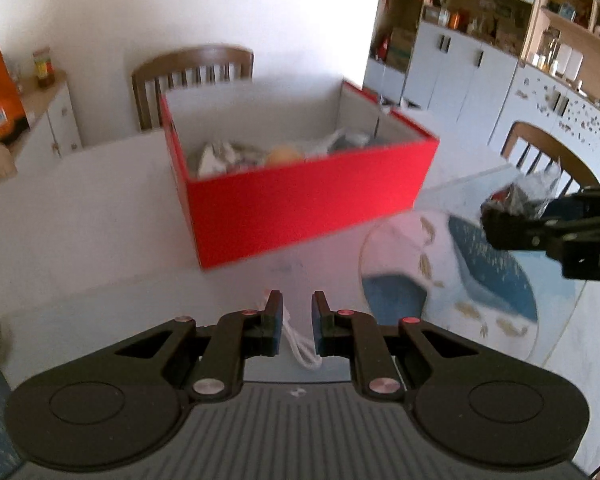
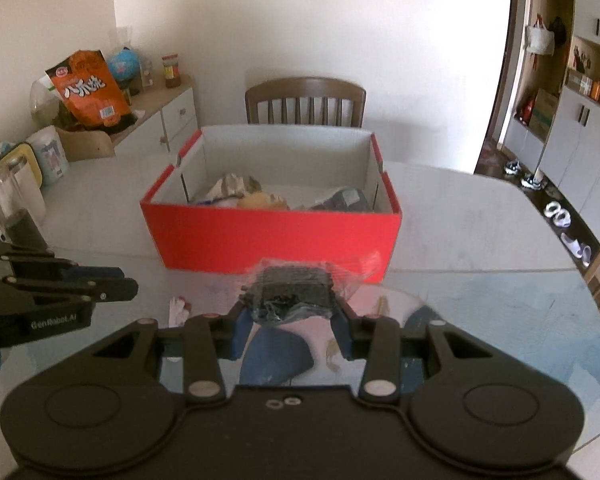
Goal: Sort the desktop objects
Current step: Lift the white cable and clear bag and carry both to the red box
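A red cardboard box (image 1: 300, 208) (image 2: 272, 236) stands open on the table and holds several wrapped items. My right gripper (image 2: 290, 304) is shut on a dark packet in clear wrap (image 2: 292, 288), held above the table in front of the box; it also shows at the right of the left wrist view (image 1: 516, 204). My left gripper (image 1: 296, 308) hovers low over the table in front of the box, jaws slightly apart and holding nothing. A small white object with a cord (image 1: 300, 344) (image 2: 179, 308) lies on the table under it.
A round glass mat with a blue whale print (image 1: 472, 280) lies on the table right of the box. Wooden chairs (image 2: 306, 100) stand behind and to the right. A glass jar (image 2: 12, 204) and a tin stand at the table's left edge.
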`<state>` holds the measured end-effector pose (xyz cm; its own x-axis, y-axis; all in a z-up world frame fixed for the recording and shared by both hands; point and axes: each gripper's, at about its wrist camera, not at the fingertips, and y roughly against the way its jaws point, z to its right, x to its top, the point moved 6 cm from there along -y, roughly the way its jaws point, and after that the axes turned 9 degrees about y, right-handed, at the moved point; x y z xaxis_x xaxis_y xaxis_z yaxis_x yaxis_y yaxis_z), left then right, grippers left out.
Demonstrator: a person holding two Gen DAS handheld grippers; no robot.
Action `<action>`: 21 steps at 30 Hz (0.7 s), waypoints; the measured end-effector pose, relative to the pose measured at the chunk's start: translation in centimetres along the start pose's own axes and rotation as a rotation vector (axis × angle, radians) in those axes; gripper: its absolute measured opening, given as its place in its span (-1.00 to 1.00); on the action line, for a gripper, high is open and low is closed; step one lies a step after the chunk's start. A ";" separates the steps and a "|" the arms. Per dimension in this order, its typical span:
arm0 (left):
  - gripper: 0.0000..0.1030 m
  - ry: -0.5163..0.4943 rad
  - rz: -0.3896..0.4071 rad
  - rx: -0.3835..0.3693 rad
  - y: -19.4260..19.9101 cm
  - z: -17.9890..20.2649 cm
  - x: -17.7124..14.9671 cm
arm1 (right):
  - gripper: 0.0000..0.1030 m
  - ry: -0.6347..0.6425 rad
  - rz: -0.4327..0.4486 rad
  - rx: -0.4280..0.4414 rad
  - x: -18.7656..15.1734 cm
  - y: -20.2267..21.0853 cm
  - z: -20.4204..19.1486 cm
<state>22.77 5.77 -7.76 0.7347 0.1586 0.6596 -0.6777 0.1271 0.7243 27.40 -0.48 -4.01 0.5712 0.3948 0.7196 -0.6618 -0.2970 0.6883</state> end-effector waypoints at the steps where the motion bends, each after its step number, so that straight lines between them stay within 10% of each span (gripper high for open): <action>1: -0.74 0.001 -0.013 -0.001 -0.4 0.0 -0.4 | -0.20 0.000 -0.007 0.003 -0.3 -0.2 0.0; 9: -0.30 -0.008 -0.079 -0.010 -3.5 -0.2 -2.0 | -0.20 -0.013 -0.045 0.013 -2.5 -1.1 0.5; 11: 0.08 0.002 -0.085 -0.004 -4.2 -0.4 -2.1 | -0.20 -0.016 -0.050 0.010 -2.9 -1.2 0.7; 21: 0.08 0.046 -0.080 0.059 -7.3 -1.6 -1.5 | -0.20 -0.026 -0.086 0.017 -4.9 -2.7 1.9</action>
<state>26.56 6.12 -14.38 0.7833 0.1951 0.5902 -0.6129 0.0835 0.7858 27.33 -3.26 -9.22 0.6381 0.3969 0.6597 -0.6015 -0.2778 0.7490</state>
